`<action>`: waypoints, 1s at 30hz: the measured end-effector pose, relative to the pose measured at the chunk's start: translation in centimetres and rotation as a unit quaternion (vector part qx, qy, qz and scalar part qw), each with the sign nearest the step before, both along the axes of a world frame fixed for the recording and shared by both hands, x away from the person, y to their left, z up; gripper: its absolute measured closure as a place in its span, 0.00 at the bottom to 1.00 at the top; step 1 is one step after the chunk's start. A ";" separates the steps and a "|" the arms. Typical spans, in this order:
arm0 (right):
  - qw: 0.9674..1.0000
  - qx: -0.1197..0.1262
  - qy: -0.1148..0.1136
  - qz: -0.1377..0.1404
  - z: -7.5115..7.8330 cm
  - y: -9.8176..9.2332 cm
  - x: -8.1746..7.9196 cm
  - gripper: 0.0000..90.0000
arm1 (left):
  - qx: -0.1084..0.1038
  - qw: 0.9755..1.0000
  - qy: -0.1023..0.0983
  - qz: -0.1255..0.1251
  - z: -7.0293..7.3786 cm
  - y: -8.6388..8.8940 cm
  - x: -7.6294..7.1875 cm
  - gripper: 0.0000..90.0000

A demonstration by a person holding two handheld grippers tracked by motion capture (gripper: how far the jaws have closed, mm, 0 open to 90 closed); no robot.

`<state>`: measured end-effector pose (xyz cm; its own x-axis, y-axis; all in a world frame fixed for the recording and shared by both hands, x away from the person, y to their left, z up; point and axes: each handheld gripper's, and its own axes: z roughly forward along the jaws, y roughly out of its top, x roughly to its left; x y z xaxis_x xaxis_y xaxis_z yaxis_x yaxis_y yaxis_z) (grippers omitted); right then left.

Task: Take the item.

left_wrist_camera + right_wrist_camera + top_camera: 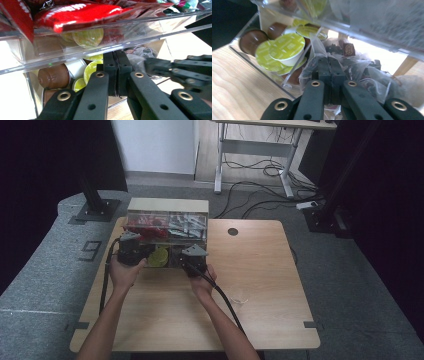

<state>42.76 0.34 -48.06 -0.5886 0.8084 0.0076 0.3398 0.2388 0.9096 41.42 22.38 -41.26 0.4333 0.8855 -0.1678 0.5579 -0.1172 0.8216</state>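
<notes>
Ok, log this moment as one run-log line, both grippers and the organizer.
left gripper: shut, at drawer front | right gripper: shut, among clear tea sachets | clear drawer organizer: on table, lower drawer holds coffee capsules

The high view looks forward and down over the tabletop [260, 285] from the person's side. Each tool camera sits very near the clear organizer [167, 222] — both look along their own jaws into its lower drawer [257, 62] of capsules.

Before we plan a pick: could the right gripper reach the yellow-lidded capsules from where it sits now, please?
Probably not directly: the right gripper, fingers shut, sits among the tea bags, and a clear divider separates it from the yellow-lidded capsules.
</notes>
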 end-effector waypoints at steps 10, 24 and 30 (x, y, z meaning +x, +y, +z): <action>0.999 0.026 -0.013 0.016 1.3 -1.2 -1.8 0.99 | 0.001 1.000 0.002 0.001 -0.1 -0.1 0.1 0.99; 0.999 0.038 -0.020 0.028 2.0 -2.6 -3.8 0.99 | 0.003 1.000 0.002 0.001 -0.1 -0.5 0.2 0.99; 0.998 0.038 -0.029 0.031 2.6 -3.2 -4.6 0.99 | 0.006 1.000 0.003 0.002 -0.1 -0.5 0.2 0.99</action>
